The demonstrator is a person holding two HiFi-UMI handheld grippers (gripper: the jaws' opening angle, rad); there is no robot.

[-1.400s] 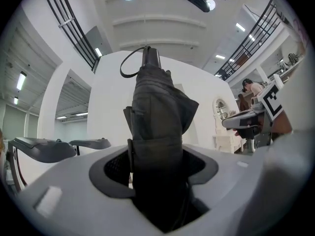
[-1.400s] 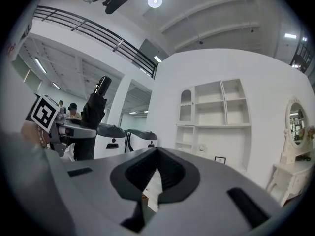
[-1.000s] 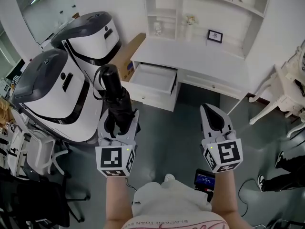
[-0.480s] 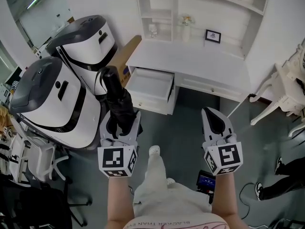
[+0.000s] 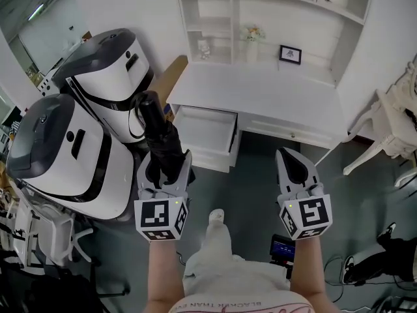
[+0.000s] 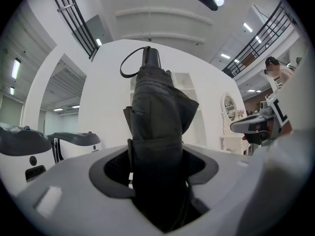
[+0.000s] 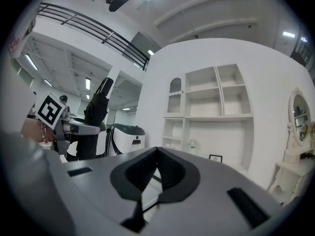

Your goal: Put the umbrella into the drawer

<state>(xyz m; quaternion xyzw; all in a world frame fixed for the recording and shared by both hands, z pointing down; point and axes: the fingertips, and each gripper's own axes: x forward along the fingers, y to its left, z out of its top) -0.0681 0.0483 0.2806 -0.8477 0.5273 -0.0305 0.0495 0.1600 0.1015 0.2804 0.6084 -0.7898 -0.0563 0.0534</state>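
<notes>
A folded black umbrella (image 5: 158, 135) stands up out of my left gripper (image 5: 163, 166), which is shut on its lower part. In the left gripper view the umbrella (image 6: 158, 117) fills the space between the jaws of that gripper (image 6: 157, 167), its wrist loop at the top. The white desk (image 5: 273, 100) lies ahead, with its left drawer (image 5: 207, 128) pulled open and nothing showing inside. My right gripper (image 5: 291, 160) hangs beside the left one, shut with nothing in it. In the right gripper view its pads (image 7: 167, 168) meet at the tip, and the umbrella (image 7: 96, 112) shows at the left.
Two large white-and-dark machines (image 5: 104, 67) (image 5: 58, 152) stand at the left, close to the drawer. A cardboard box (image 5: 167, 83) leans between them and the desk. Shelves with a picture frame (image 5: 290, 54) rise behind the desk. A white chair (image 5: 391, 126) stands at the right.
Both grippers and the person have moved forward toward the desk, so the open drawer now sits nearer. A foot has stepped forward. The grip on the umbrella is unchanged.
</notes>
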